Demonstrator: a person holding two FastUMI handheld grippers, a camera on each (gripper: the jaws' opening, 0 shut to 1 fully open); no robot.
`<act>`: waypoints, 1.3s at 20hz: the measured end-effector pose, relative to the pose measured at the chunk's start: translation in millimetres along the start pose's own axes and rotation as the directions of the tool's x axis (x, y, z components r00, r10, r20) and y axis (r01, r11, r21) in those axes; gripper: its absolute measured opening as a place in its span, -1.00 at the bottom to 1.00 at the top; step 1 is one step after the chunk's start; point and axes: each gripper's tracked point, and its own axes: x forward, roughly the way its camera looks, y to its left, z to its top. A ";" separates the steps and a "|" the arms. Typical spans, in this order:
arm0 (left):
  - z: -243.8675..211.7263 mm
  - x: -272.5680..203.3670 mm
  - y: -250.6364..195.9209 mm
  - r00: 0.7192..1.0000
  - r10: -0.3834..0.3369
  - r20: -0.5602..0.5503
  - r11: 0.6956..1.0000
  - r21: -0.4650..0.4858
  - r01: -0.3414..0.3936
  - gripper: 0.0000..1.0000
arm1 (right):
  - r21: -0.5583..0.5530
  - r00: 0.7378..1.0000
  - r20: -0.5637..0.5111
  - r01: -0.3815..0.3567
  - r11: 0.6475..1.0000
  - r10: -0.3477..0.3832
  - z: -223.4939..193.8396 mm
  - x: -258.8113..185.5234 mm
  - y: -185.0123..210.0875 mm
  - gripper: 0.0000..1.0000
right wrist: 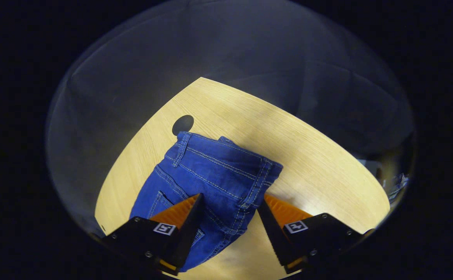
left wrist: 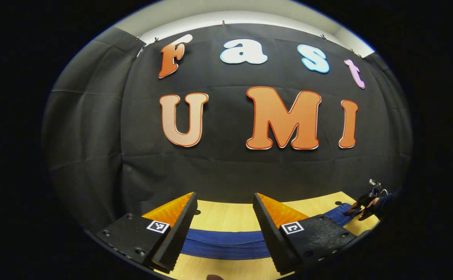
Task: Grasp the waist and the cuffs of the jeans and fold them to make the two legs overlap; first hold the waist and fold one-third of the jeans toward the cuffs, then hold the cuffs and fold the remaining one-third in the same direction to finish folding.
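The jeans (right wrist: 211,175), lying soft and floppy on the desk (right wrist: 308,163), are inviting a waistband grip, both grippers' fingers (right wrist: 187,221) spreading released.

jeans (right wrist: 211,171): blue denim cloth, pale stitching, a bit rough | surface (right wrist: 308,155): light wood with fine grain, smooth, slightly shiny | fingers (right wrist: 187,229): black ridged pads, matt, with shiny orange plastic sides | wall (left wrist: 226,167): black matt cloth, creased
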 end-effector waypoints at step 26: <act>-82.4 29.2 53.2 0.987 -0.063 -0.149 0.997 -0.053 0.056 0.73 | -0.270 0.909 0.306 -0.202 0.941 0.283 41.0 -52.1 24.3 -0.77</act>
